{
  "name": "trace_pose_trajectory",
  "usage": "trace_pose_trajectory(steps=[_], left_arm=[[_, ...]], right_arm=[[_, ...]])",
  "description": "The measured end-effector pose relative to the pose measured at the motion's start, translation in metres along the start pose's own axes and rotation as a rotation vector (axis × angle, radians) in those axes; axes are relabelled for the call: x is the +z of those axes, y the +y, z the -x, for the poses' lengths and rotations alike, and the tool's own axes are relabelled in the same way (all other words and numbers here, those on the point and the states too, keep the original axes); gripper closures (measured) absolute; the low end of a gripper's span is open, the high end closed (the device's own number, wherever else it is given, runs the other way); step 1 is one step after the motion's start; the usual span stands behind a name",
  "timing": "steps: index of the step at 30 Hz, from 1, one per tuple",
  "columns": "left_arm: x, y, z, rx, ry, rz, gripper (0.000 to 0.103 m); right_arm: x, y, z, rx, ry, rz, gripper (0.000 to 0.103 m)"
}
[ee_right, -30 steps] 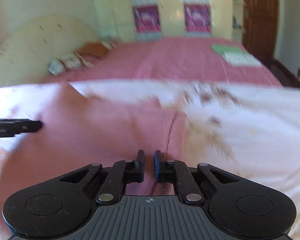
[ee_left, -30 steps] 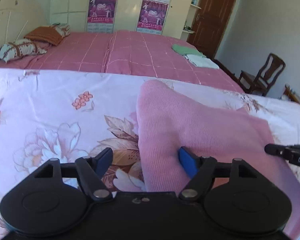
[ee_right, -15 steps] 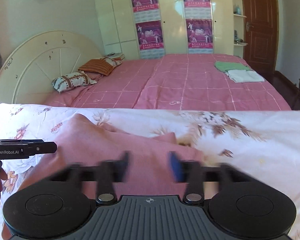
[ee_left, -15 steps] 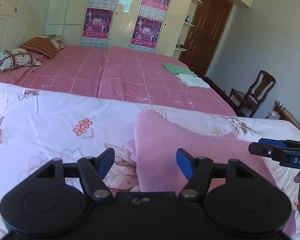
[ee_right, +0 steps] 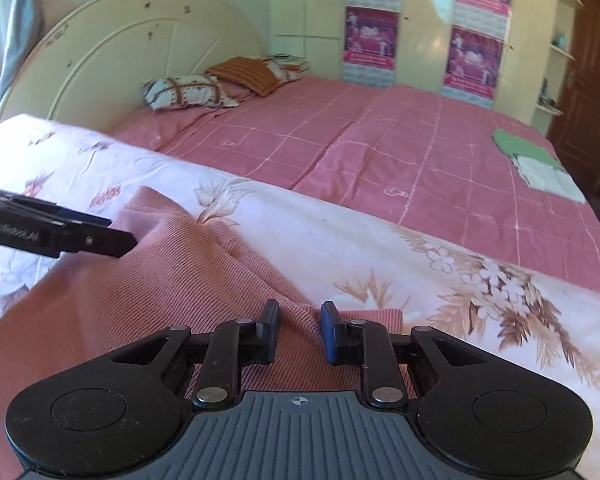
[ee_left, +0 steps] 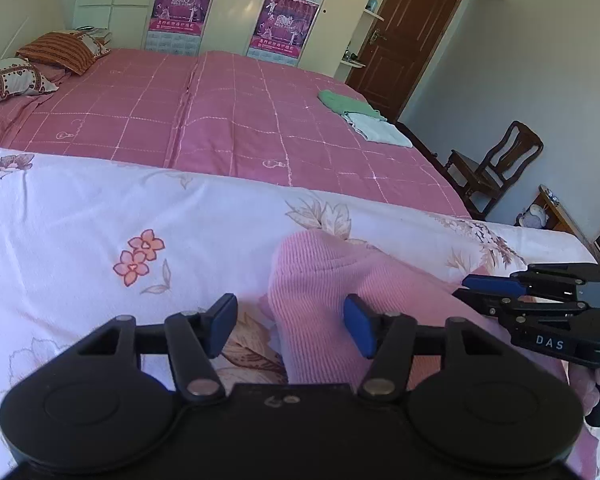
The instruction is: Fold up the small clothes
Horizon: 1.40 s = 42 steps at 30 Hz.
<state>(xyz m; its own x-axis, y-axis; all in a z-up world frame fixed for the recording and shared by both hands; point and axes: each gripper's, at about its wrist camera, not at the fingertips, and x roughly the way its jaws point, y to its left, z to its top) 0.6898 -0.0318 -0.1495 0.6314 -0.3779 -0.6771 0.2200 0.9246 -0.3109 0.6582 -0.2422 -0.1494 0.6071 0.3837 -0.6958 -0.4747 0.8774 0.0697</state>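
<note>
A pink ribbed garment (ee_left: 340, 280) lies on the floral sheet (ee_left: 100, 232). In the left wrist view my left gripper (ee_left: 290, 322) hovers over the garment's left edge. Its jaws are closing, with a raised fold between the blue pads and not pressed by them. In the right wrist view my right gripper (ee_right: 300, 322) sits low over the garment (ee_right: 160, 280) near its right corner. Those jaws are closing to a narrow gap with a ridge of cloth in it, and the pads do not visibly pinch. Each gripper shows in the other's view: right gripper (ee_left: 496, 288), left gripper (ee_right: 112, 238).
Beyond the floral sheet a pink checked bed (ee_left: 220, 120) carries pillows (ee_right: 188, 92) and folded green and white clothes (ee_left: 364, 116). A wooden chair (ee_left: 496, 164) and a brown door (ee_left: 408, 36) stand at right. A cream headboard (ee_right: 140, 48) rises at the back left.
The right jaws went from shut to wide apart, then narrowed again, and that view rolled. The left jaws narrowed. Both grippers shifted over the garment, and more of the room shows now.
</note>
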Motion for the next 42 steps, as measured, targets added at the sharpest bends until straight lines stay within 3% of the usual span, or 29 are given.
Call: trace_pose_trajectory(steps=[7,11,14,17,18,21,23,24,26,28,30,32,35,38,40,42], left_arm=[[-0.006,-0.001,0.009,-0.014,-0.031,0.008,0.047],[-0.008,-0.004,0.013,-0.023,-0.043,-0.006,0.043],[-0.008,-0.004,0.01,-0.026,-0.039,0.002,0.042],[-0.008,-0.005,0.008,-0.026,-0.036,0.003,0.041],[-0.009,-0.006,0.009,-0.026,-0.038,0.001,0.041],[-0.01,-0.008,0.01,-0.023,-0.048,-0.015,0.043],[-0.011,-0.01,0.011,-0.024,-0.056,-0.028,0.049],[-0.011,-0.011,0.013,-0.029,-0.071,-0.03,0.056],[-0.009,-0.017,0.017,-0.018,-0.109,-0.047,0.057],[-0.007,-0.025,0.011,0.049,-0.109,-0.086,0.055],[-0.006,-0.028,-0.003,0.094,-0.059,-0.116,0.05],[-0.008,-0.026,-0.008,0.118,-0.052,-0.125,0.048],[-0.004,-0.029,0.005,0.128,-0.068,-0.128,0.051],[-0.006,-0.036,0.035,0.044,-0.133,-0.13,0.048],[-0.012,-0.049,0.042,-0.025,-0.124,-0.149,0.034],[-0.022,-0.067,0.038,-0.058,-0.105,-0.206,0.027]], right_arm=[[-0.004,-0.007,-0.005,0.049,-0.028,-0.006,0.08],[-0.007,-0.004,0.004,0.056,-0.077,0.032,0.08],[-0.009,0.006,-0.006,0.025,-0.044,0.113,0.08],[-0.008,0.009,-0.014,0.0,-0.032,0.13,0.07],[-0.008,0.008,-0.015,0.007,-0.024,0.136,0.07],[-0.009,0.008,-0.014,0.056,-0.005,0.153,0.09],[-0.011,0.014,-0.013,0.039,-0.01,0.196,0.096],[-0.012,0.016,-0.01,0.024,-0.026,0.203,0.098],[-0.012,0.013,0.0,-0.031,-0.105,0.151,0.098],[-0.011,0.005,0.01,-0.063,-0.165,0.069,0.098],[-0.012,0.003,0.003,-0.093,-0.143,0.03,0.098],[-0.018,0.007,-0.017,-0.098,-0.048,0.043,0.098],[-0.014,0.004,-0.015,-0.103,-0.078,0.004,0.097],[-0.017,-0.008,0.013,-0.129,-0.161,-0.064,0.089],[-0.019,-0.017,0.035,-0.105,-0.186,-0.127,0.09],[-0.022,-0.02,0.049,-0.068,-0.194,-0.163,0.09]])
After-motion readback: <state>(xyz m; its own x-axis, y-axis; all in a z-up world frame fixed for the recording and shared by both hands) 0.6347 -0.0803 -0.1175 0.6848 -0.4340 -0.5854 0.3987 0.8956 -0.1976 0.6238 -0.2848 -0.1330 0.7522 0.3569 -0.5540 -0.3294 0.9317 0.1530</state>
